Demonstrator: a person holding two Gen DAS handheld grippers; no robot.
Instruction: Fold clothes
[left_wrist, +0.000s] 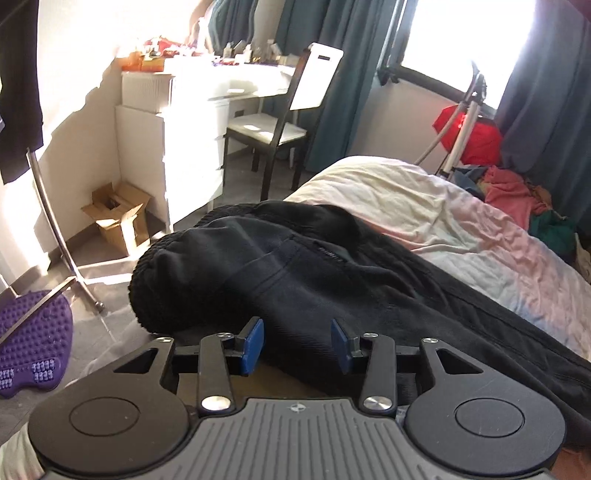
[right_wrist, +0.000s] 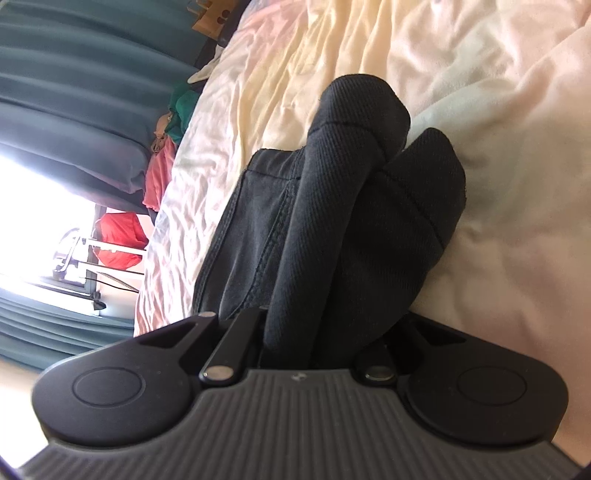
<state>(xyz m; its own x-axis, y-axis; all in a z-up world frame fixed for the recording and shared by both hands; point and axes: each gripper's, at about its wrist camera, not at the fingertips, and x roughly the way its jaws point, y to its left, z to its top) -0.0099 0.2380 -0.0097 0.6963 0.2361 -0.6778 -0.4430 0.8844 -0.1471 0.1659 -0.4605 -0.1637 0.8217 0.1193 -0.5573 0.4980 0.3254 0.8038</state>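
A black pair of pants (left_wrist: 295, 280) lies across the pale bed sheet (left_wrist: 424, 206), its ribbed waistband bunched at the bed's left edge. My left gripper (left_wrist: 297, 343) is open, its blue pads just above the fabric near the waistband and holding nothing. In the right wrist view the black pants (right_wrist: 351, 206) show their two cuffed leg ends, which rise from between the jaws. My right gripper (right_wrist: 317, 343) is shut on the pant legs; its fingertips are hidden by the cloth.
A pile of coloured clothes (left_wrist: 517, 199) lies at the bed's far right, with a red bag (left_wrist: 472, 136) on a stand. A chair (left_wrist: 266, 136), white desk (left_wrist: 207, 110), cardboard box (left_wrist: 118, 218), metal rack (left_wrist: 55, 221) and purple mat (left_wrist: 33, 339) stand on the left.
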